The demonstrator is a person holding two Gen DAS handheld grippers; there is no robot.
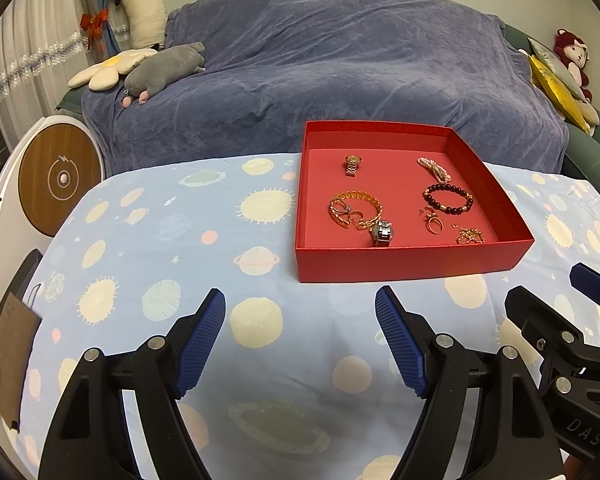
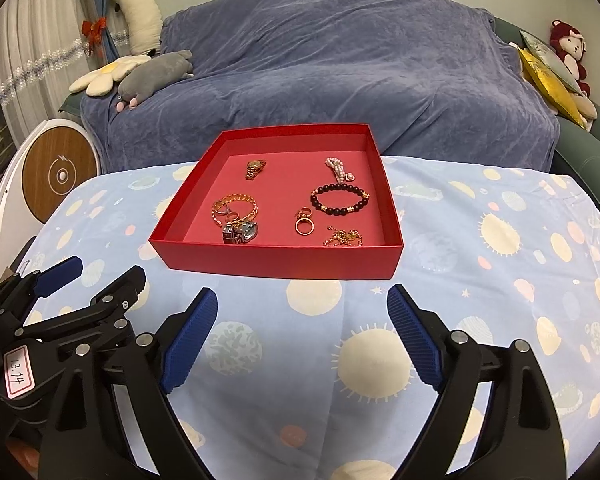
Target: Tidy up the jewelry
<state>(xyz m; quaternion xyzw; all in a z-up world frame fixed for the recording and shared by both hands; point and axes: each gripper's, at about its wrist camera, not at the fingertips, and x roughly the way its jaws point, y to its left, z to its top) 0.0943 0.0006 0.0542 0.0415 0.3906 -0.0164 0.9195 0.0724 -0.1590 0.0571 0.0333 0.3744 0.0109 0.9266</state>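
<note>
A shallow red box (image 1: 412, 266) sits on the worktop (image 1: 260, 344), which is covered with a light blue cloth printed with suns and planets. All the jewelry lies inside the box. A gold watch (image 1: 353, 165) rests toward the far left of the floor, and a string of pink beads (image 1: 434, 169) toward the far right. Just in front of the beads lies a dark bead bracelet (image 1: 447, 199). A gold chain bracelet (image 1: 356, 209) sits on the near left with small rings inside its loop, and a silver watch (image 1: 382, 233) touches its near edge. Gold rings (image 1: 433, 222) lie near the middle, and a small gold chain (image 1: 470, 236) is bunched in the near right corner.

The left claw (image 1: 300, 336) hovers over the cloth in front of the box, spread wide and holding nothing. The right claw (image 2: 302, 336) hangs just beside it, likewise spread and bare. Behind the worktop stands a sofa (image 1: 340, 60) under a blue-grey cover.
</note>
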